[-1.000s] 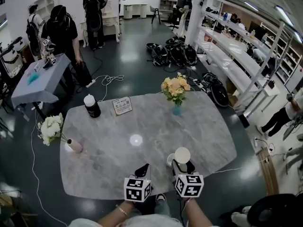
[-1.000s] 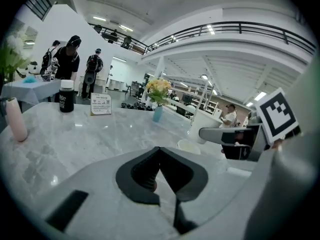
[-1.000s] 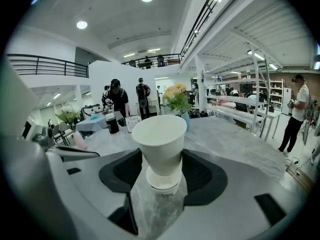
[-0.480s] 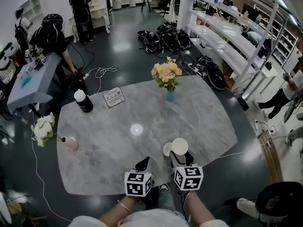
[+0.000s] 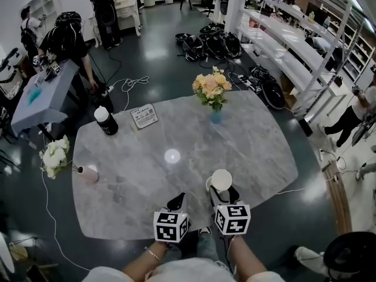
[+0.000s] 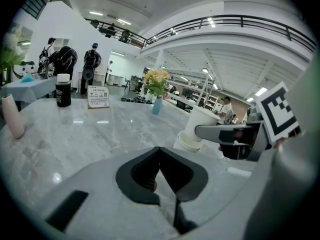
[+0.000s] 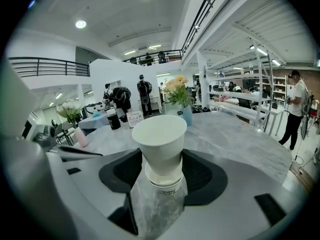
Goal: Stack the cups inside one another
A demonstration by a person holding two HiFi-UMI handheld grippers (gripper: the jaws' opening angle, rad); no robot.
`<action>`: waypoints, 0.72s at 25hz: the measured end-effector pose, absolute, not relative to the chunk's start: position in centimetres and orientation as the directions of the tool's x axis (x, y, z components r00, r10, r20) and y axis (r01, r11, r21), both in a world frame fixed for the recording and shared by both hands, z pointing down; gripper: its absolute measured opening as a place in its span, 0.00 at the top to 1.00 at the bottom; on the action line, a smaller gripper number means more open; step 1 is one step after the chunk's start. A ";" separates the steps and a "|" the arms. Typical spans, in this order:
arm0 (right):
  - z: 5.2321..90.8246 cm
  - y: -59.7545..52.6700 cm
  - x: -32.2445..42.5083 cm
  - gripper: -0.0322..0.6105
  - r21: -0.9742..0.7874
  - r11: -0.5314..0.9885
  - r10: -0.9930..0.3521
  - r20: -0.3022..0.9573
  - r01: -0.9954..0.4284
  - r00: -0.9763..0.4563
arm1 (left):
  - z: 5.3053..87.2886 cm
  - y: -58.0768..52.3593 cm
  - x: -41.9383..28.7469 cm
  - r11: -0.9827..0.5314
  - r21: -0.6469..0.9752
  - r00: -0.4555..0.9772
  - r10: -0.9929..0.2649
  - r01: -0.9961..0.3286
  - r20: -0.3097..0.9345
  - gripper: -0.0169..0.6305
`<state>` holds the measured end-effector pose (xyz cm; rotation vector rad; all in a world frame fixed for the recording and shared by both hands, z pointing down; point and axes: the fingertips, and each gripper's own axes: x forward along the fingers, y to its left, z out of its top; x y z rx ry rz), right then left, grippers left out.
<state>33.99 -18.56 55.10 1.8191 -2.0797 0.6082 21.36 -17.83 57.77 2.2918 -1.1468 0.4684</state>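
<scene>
Open hall, grey marble desk (image 5: pixel 147 181): cups at the near edge.
Right tongs (image 7: pixel 161 156) are clamped on an upright white paper cup (image 7: pixel 160 136), its base in the mouth of a second cup (image 7: pixel 162 184) standing on the desk near the near edge, right of middle. Left tongs (image 6: pixel 159 169), just beside it, are pressed together with nothing between them.

steep overhead, two low, same table (image 5: pixel 252 151)
</scene>
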 end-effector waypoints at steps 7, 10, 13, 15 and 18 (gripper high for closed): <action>55.8 -18.8 33.9 0.58 -0.110 0.111 -0.847 0.509 -0.988 -0.152 | 58.3 -18.1 21.3 -0.492 0.301 0.572 -0.625 -0.817 0.531 0.98; 56.1 -18.9 33.7 0.58 -0.110 0.115 -0.844 0.514 -0.987 -0.155 | 58.4 -18.2 21.1 -0.492 0.302 0.573 -0.622 -0.816 0.534 0.98; 56.3 -18.9 33.6 0.58 -0.112 0.114 -0.839 0.521 -0.987 -0.156 | 58.5 -18.2 21.0 -0.492 0.302 0.572 -0.621 -0.817 0.536 0.98; 56.5 -18.8 33.6 0.58 -0.109 0.115 -0.837 0.525 -0.987 -0.156 | 58.6 -18.2 20.9 -0.489 0.301 0.569 -0.620 -0.819 0.540 0.98; 56.8 -18.9 33.6 0.58 -0.098 0.116 -0.831 0.535 -0.988 -0.151 | 58.8 -18.2 20.8 -0.486 0.300 0.566 -0.618 -0.821 0.546 0.98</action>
